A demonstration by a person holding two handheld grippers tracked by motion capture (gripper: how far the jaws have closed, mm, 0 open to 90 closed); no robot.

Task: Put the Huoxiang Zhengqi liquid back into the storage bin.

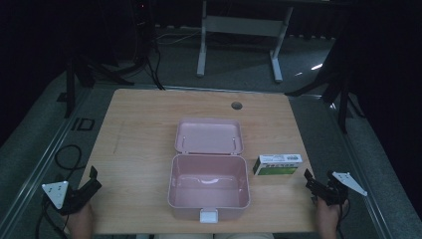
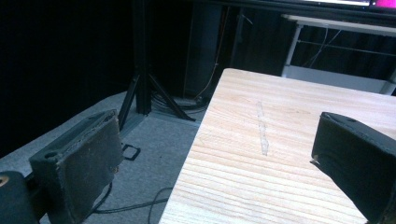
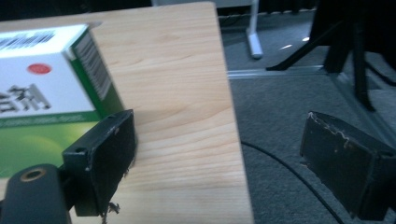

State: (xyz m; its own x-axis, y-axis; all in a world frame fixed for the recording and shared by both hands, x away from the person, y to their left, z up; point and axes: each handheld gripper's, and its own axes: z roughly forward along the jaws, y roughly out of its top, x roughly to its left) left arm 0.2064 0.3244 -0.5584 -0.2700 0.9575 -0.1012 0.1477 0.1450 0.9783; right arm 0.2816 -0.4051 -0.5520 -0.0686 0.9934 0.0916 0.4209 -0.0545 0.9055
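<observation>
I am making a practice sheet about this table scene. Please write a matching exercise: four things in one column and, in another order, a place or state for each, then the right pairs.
Things:
1. pink box
2. green and white carton
3. left tool
4. right tool

Places or states:
A. jaws open, at the table's near right edge beside the carton
B. lying flat on the table to the right of the box
C. lid folded back, inside empty
D. jaws open, at the table's near left edge, nothing between them

Pairs: 1-C, 2-B, 3-D, 4-A
</observation>
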